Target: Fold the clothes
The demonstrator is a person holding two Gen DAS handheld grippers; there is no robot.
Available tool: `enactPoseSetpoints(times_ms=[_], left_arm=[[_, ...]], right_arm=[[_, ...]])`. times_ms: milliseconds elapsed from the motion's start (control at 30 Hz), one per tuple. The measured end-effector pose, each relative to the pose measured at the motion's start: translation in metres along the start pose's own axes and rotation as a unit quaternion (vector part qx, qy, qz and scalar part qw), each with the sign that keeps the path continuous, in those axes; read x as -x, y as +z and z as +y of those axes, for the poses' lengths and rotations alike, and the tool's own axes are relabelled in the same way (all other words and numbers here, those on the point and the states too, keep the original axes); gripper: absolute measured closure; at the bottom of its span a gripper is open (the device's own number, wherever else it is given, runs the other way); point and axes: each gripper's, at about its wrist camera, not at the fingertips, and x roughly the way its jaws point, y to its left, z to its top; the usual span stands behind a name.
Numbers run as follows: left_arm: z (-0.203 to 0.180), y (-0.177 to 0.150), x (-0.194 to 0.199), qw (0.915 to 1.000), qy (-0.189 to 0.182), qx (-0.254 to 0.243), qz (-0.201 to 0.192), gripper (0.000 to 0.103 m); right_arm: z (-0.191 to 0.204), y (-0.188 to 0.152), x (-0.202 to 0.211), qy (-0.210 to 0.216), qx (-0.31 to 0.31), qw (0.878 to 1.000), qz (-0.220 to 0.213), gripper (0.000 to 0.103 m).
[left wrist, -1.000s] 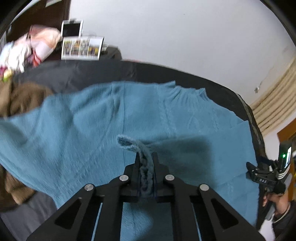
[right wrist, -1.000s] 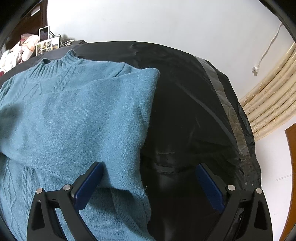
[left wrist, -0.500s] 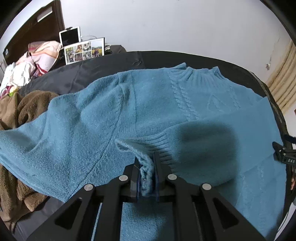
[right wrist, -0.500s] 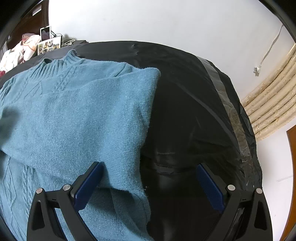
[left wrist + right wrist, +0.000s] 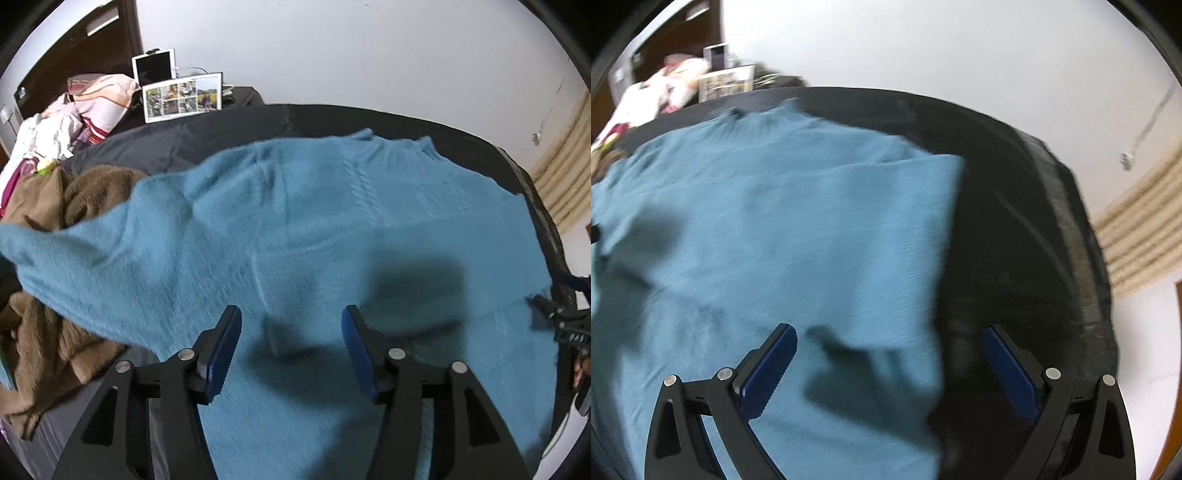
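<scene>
A teal knit sweater (image 5: 332,221) lies spread on a black bed cover (image 5: 229,129), collar at the far side, one sleeve folded across its body. My left gripper (image 5: 291,350) is open and empty above the sweater's middle, the sleeve cuff lying between and below its blue pads. My right gripper (image 5: 886,365) is open and empty above the sweater's (image 5: 775,221) right edge, where the folded part ends on the black cover (image 5: 1015,221). The right gripper also shows at the right edge of the left wrist view (image 5: 565,325).
A brown fleece garment (image 5: 48,277) is heaped at the sweater's left. Pillows and clothes (image 5: 85,110), a photo sheet (image 5: 183,98) and a tablet (image 5: 153,70) sit at the far left. A white wall is behind; curtains (image 5: 1137,240) hang at right.
My left gripper has opened and let go of the sleeve cuff, which now lies on the sweater. The right gripper has shifted a little, its view is blurred.
</scene>
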Motion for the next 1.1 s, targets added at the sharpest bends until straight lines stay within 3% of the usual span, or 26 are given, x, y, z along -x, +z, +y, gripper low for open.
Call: enactPoseSetpoints(times_ms=[200,433,567,700,800,933,1100], left_arm=[[-0.008,-0.022,-0.013,0.9993,-0.016,0.010,0.031,0.040],[-0.014,-0.029,-0.015,0.9996,-0.003,-0.010,0.026,0.033],[0.008,-0.031,-0.003,0.9994,0.001,0.031,0.017,0.033],[0.054,-0.037,0.015,0.9948,0.020,0.100,0.004,0.028],[0.101,-0.047,0.029,0.9840,0.026,0.176,-0.012,0.027],[0.172,-0.062,0.048,0.9555,0.026,0.292,-0.031,0.026],[0.233,-0.077,0.073,0.9230,0.029,0.379,-0.063,0.024]], right_arm=[[0.057,-0.044,0.007,0.053,0.035,0.997,0.033,0.001],[0.059,-0.061,0.010,0.068,0.000,0.997,0.030,0.001],[0.063,-0.066,0.015,0.067,-0.003,0.997,0.026,0.001],[0.067,-0.072,0.020,0.066,-0.005,0.998,0.017,0.001],[0.070,-0.077,0.024,0.065,-0.007,0.998,0.008,0.001],[0.074,-0.083,0.029,0.063,-0.010,0.998,0.003,0.001],[0.070,-0.077,0.028,0.061,-0.011,0.998,0.006,0.001]])
